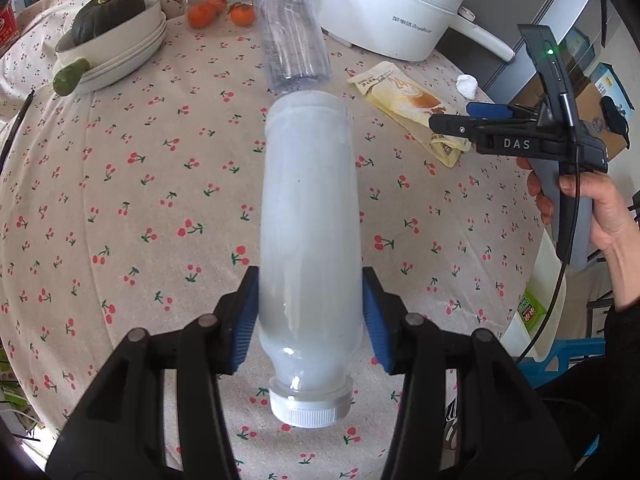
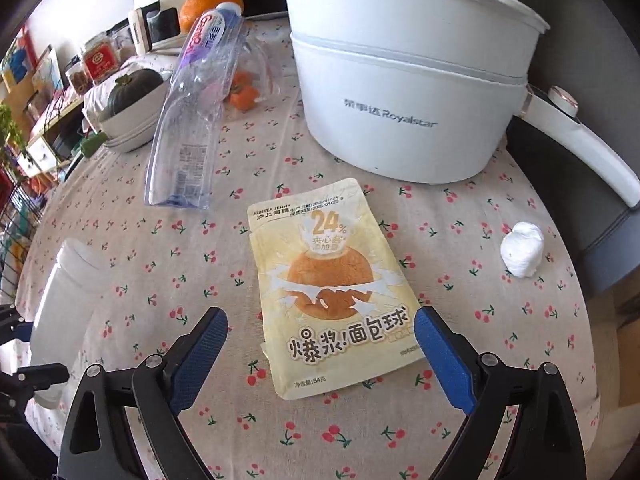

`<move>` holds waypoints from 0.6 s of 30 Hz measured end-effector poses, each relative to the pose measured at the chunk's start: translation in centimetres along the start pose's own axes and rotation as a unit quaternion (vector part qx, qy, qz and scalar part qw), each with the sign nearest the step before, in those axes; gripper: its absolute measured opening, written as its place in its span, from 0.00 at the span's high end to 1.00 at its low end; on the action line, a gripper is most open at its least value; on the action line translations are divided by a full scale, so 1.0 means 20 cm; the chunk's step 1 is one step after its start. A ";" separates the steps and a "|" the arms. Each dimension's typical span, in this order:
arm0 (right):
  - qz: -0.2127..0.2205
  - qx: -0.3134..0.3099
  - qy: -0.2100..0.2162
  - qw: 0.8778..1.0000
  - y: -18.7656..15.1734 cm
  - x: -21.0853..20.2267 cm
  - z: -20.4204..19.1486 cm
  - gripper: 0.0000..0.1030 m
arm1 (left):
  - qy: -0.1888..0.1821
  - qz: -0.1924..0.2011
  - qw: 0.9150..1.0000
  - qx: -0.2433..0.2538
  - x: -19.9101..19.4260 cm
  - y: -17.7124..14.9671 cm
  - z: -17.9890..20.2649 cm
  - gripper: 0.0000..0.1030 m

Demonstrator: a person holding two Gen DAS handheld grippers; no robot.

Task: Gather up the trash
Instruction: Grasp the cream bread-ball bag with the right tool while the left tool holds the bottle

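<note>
Left claw [image 1: 310, 316] grips a cloudy white-capped bottle [image 1: 308, 216]; right claw [image 2: 320, 344] gapes wide, empty, above a yellow snack pouch [image 2: 332, 280].

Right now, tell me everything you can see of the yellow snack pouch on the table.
The yellow snack pouch is a flat, glossy packet, plastic by its look, printed with a round bun, a large "24%" and bold black Chinese characters. It looks empty or nearly so, slightly creased, lying face up on the cherry-print tablecloth, in front of the white pot. The right gripper hovers open, its blue pads either side of the pouch's near end; nothing grips it.
</note>
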State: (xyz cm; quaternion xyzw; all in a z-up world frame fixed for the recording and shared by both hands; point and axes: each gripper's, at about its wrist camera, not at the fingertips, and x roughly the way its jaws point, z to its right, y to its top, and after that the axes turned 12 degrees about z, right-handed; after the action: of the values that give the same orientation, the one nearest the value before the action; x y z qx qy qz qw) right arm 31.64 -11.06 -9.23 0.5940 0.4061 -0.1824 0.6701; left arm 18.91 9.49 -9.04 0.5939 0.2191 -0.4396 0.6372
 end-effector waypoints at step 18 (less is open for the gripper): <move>0.009 0.040 -0.013 0.999 -0.09 -0.14 0.05 0.90 | 0.010 0.030 1.000 0.000 -0.08 -0.02 0.03 0.51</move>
State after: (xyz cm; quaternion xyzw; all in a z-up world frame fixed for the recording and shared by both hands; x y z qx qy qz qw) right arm 28.95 -13.15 -8.31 0.6218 0.3843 -0.2000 0.6524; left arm 17.63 9.33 -7.88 0.6049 0.2078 -0.4142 0.6476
